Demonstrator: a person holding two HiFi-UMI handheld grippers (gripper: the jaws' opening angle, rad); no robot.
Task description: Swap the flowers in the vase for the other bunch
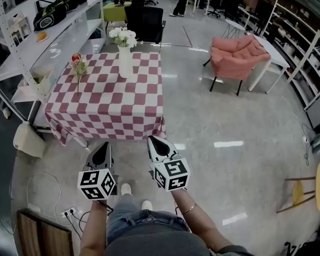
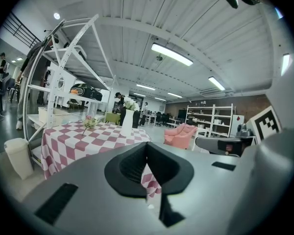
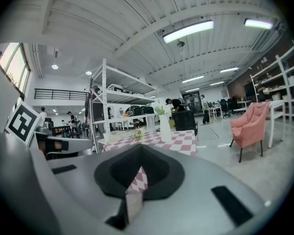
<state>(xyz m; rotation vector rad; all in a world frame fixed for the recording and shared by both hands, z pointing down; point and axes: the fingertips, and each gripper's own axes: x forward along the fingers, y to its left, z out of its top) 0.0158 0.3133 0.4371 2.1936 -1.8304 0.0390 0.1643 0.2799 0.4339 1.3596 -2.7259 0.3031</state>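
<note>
Checkered table (image 1: 112, 103) ahead carries a white vase (image 1: 125, 62) of white flowers (image 1: 122, 36), with the other bunch (image 1: 78, 65) well apart. Left gripper (image 1: 103, 146) and right gripper (image 1: 154, 141) hover before it, jaws pressed together, empty.

1. The left gripper (image 1: 102, 149) and right gripper (image 1: 155, 141) I watched over were grey-shelled wedges with black tips.
2. Each bore a cube of black-and-white square markers: the left cube (image 1: 96, 184) at seven o'clock in the head view, the right cube (image 1: 171, 175) nearer six.
3. In the left gripper view, black ribbed pads (image 2: 131, 168) sat in a grey body with dark rectangular slots (image 2: 56, 203).
4. The person wore blue denim (image 1: 132, 224), pale shoes (image 1: 126, 189) and a thin bracelet (image 1: 189, 209) at five o'clock.
</note>
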